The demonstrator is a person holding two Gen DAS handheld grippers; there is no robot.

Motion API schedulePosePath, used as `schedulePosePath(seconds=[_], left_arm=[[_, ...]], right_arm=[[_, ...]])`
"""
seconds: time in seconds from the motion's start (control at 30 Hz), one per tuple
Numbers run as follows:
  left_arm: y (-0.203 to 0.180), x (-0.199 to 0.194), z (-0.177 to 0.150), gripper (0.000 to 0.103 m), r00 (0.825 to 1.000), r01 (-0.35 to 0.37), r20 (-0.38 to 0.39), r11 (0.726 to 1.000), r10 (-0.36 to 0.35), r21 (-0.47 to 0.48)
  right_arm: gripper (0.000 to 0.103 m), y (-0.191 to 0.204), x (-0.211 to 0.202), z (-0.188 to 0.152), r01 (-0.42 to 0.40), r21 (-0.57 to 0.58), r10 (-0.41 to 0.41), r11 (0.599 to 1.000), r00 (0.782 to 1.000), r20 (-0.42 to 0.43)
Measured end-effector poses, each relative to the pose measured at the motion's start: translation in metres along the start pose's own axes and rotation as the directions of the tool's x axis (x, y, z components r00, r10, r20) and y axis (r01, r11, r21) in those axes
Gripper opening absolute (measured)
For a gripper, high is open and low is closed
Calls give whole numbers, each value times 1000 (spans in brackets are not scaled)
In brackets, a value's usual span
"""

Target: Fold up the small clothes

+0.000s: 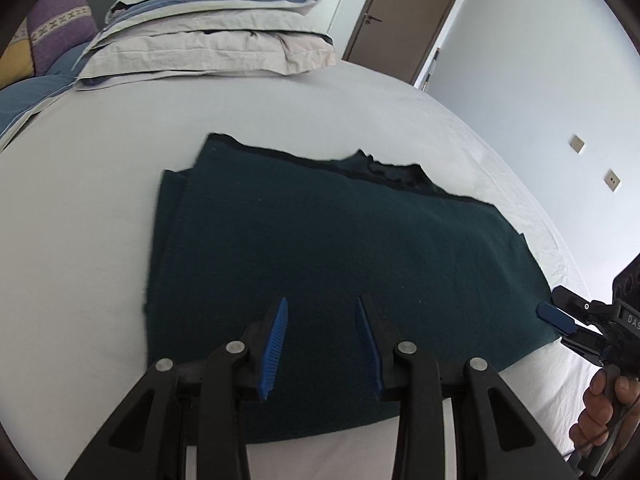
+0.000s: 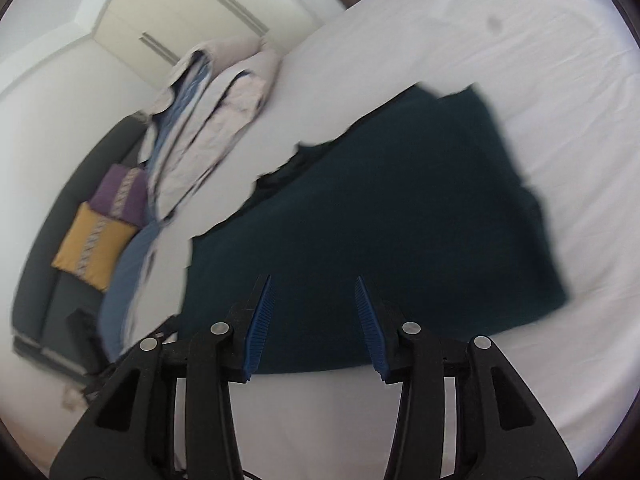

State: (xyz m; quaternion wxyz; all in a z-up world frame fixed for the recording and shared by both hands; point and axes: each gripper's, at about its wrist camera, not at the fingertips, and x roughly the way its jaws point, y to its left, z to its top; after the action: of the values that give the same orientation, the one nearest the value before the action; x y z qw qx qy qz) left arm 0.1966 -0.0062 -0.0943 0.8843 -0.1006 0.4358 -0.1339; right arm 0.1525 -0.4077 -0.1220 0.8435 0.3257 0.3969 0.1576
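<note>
Spread wide, gripping nothing: left claw (image 1: 322, 300) and right claw (image 2: 313, 280), both above dark green garment (image 1: 340, 272) lying flat on white bed (image 1: 80, 220). Beyond: stacked bedding (image 1: 208, 40), brown door (image 1: 404, 16), cushions (image 2: 96, 240) on grey sofa.

two black plastic claws, left claw (image 1: 322, 304) and right claw (image 2: 313, 282), are showing ribbed blue pads (image 1: 274, 350), silver pivot screws and white lettering.

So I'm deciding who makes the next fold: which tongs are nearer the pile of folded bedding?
Left. The left tongs hang open over the dark green garment, facing the bedding. The right tongs sit at the garment's opposite edge, farther away.
</note>
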Motion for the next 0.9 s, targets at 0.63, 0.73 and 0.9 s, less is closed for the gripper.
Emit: schedulePosePath(seconds=[0.63,0.73,0.9], left_arm=[[51,-21,-20,29,991,-133,13,991,132,7],[53,-28,-8,44,990,-132,51,991,132,-14],[32,-11,21,46,989,-128,80,991,125,32]], right_arm=[[21,-117,-71,3,97,349,-187,932,954,232],[24,-100,-83,12,74,336,-174,939,945,278],[24,-32,-15,47,-13,179,-22,984,981,193]])
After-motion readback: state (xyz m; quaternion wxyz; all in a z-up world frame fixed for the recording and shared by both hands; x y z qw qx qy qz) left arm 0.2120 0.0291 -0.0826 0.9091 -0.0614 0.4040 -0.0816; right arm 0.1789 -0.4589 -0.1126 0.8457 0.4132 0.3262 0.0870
